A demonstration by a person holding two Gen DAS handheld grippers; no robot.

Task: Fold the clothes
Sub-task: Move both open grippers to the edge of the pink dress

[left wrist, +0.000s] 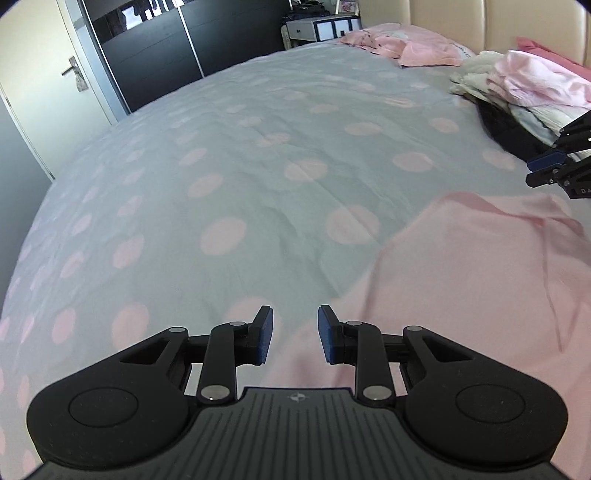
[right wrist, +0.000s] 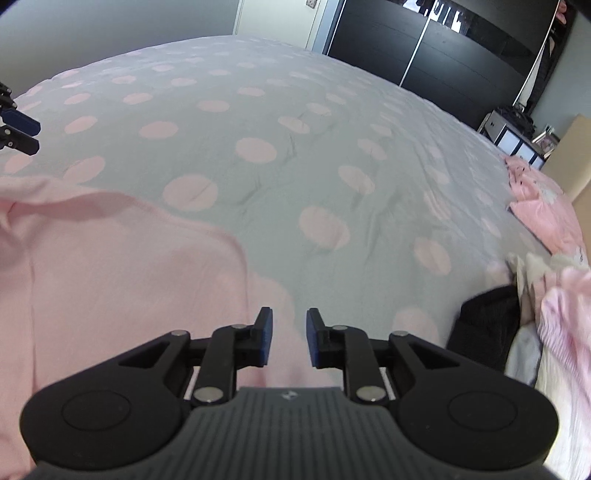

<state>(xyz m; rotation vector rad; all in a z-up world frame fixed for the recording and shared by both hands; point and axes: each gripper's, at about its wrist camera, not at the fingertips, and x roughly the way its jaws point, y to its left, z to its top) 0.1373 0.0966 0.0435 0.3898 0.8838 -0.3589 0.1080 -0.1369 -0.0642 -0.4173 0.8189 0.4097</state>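
**Pink garment lay flat on the bed, both grippers above it with nothing held**

Pink garment [left wrist: 461, 280] was spread on the near part of the bed, its far edge curving across the grey duvet with pink dots [left wrist: 258, 155]. In the left wrist view the left gripper [left wrist: 295, 334] hung over the garment's left edge with its jaws parted and a clear gap between the blue pads; no cloth was between them. In the right wrist view the right gripper [right wrist: 289, 338] stood over the garment's right edge, jaws likewise apart by a narrow gap, nothing pinched between the pads.

Each gripper showed in the other's camera: the right one at the right edge of the left view [left wrist: 554, 168], above the far right corner of the garment, and the left one at the left edge of the right view [right wrist: 18, 129], just beyond the garment's far left part.

To the right of the garment a pile of clothes [left wrist: 517, 96] rested on the bed, with white, pale pink and striped pieces on top and a black piece [right wrist: 484, 325] at its near side. Farther off, near the padded headboard [left wrist: 443, 18], lay a pink pillow [left wrist: 406, 46]. Beyond the far side of the bed stood a black sliding wardrobe [left wrist: 155, 51], a pale door with a handle [left wrist: 44, 74] to its left, and a small white cabinet [left wrist: 321, 27] in the far corner.
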